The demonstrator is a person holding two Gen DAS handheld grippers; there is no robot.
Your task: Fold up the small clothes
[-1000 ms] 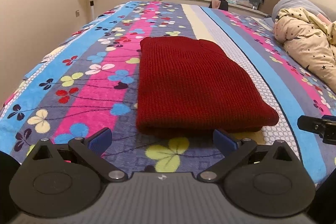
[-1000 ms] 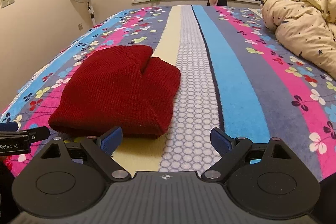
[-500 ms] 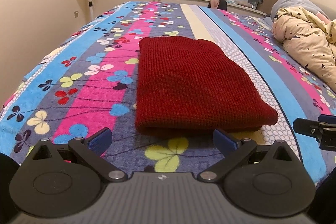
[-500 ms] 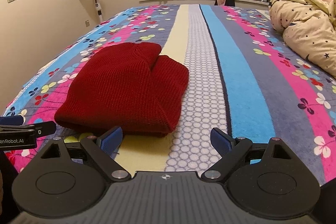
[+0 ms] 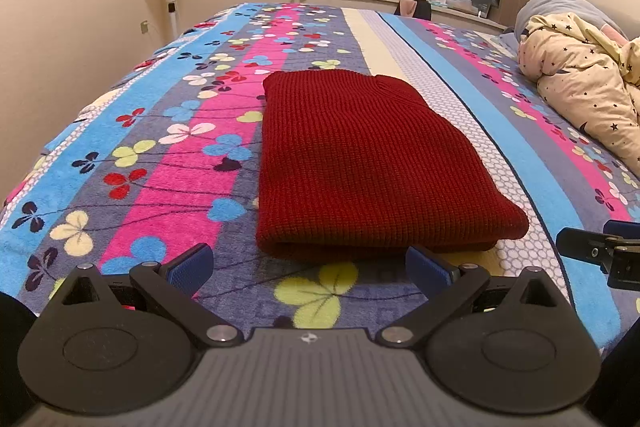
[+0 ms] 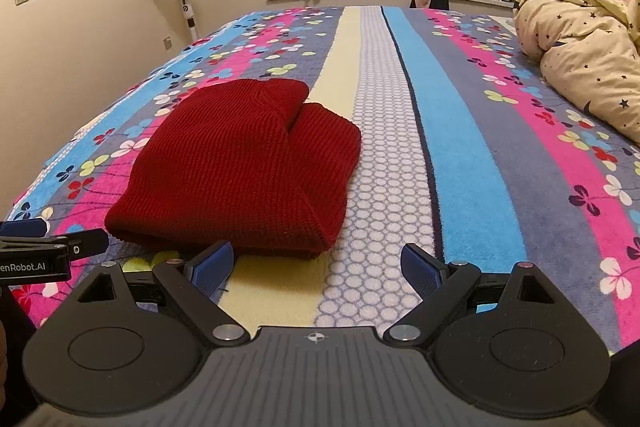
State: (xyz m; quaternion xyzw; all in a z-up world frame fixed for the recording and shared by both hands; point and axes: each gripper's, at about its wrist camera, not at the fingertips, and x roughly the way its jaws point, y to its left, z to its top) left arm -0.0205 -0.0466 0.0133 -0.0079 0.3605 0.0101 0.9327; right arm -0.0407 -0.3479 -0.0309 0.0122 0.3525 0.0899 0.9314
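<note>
Sweater [image 5: 360, 163] lies folded on the bed [image 5: 168, 163], unmoved. Both grippers, left [image 5: 308, 265] and right [image 6: 318, 263], stay spread and empty, the right now closer to it.

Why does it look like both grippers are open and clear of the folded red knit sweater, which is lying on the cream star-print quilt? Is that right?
Not quite. The folded red knit sweater lies on the striped floral bedspread, not the cream star-print quilt, which is bunched at the bed's right side. The left wrist view shows this. The left gripper and right gripper are open and clear of it.
</note>
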